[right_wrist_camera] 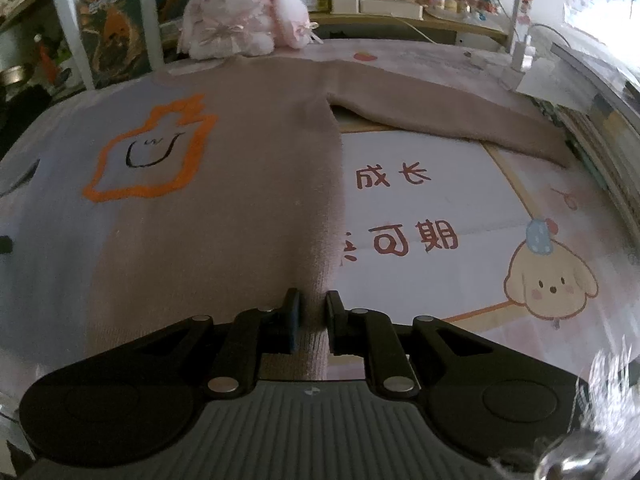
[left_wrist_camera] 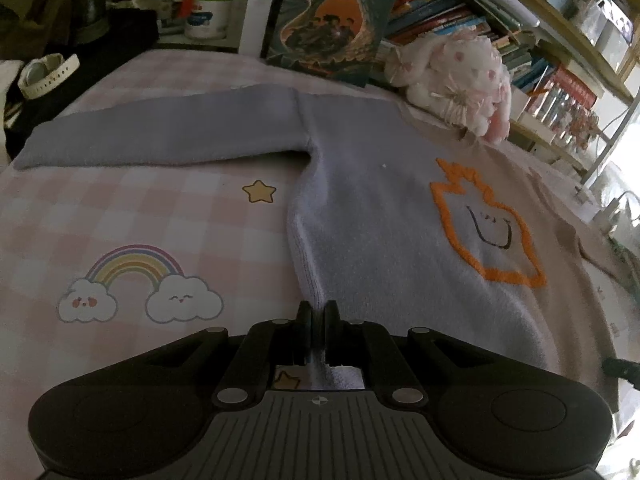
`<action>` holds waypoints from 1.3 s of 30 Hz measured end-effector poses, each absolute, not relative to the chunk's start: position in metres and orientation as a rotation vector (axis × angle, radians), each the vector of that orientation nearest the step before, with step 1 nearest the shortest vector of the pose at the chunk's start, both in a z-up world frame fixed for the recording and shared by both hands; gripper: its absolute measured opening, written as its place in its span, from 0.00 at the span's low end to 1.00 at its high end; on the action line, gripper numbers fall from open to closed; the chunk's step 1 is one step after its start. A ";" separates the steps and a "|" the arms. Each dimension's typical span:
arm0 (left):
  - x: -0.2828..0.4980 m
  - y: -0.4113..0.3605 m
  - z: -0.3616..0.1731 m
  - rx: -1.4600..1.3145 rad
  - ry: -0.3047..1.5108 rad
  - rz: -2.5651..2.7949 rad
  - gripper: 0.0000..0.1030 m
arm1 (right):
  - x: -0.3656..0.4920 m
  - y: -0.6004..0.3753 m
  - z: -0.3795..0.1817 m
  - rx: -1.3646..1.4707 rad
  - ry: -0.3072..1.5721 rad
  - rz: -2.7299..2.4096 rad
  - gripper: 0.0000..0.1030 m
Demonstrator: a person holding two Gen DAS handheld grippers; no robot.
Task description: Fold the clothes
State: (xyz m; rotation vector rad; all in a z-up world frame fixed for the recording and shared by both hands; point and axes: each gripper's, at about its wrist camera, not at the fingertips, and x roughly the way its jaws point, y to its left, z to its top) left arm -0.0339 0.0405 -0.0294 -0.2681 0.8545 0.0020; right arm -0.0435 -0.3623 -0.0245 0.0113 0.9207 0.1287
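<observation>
Behind the sweater [left_wrist_camera: 380, 208], a book [left_wrist_camera: 332, 20] reads "哈利·波特".

Plush bunny [right_wrist_camera: 244, 12] beside upright book [left_wrist_camera: 336, 20]; white watch [left_wrist_camera: 46, 74] far left; crowded bookshelf [left_wrist_camera: 560, 80] behind.

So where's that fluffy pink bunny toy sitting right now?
The plush bunny sits at the far edge of the bed, just beyond the sweater's neckline, against the bookshelf and beside the upright book; the left wrist view shows it upper right.
</observation>
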 end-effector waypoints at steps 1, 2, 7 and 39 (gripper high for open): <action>-0.035 0.038 -0.029 -0.257 0.854 0.009 0.06 | -0.043 -0.362 -0.025 0.005 0.919 0.136 0.12; -0.038 0.034 -0.027 -0.245 0.849 0.026 0.08 | -0.043 -0.363 -0.025 -0.001 0.917 0.144 0.13; -0.055 0.012 -0.017 -0.185 0.823 0.110 0.21 | -0.044 -0.369 -0.025 -0.011 0.915 0.186 0.18; -0.076 -0.011 -0.015 0.027 0.736 0.000 0.92 | -0.067 -0.333 -0.029 -0.016 0.759 -0.049 1.00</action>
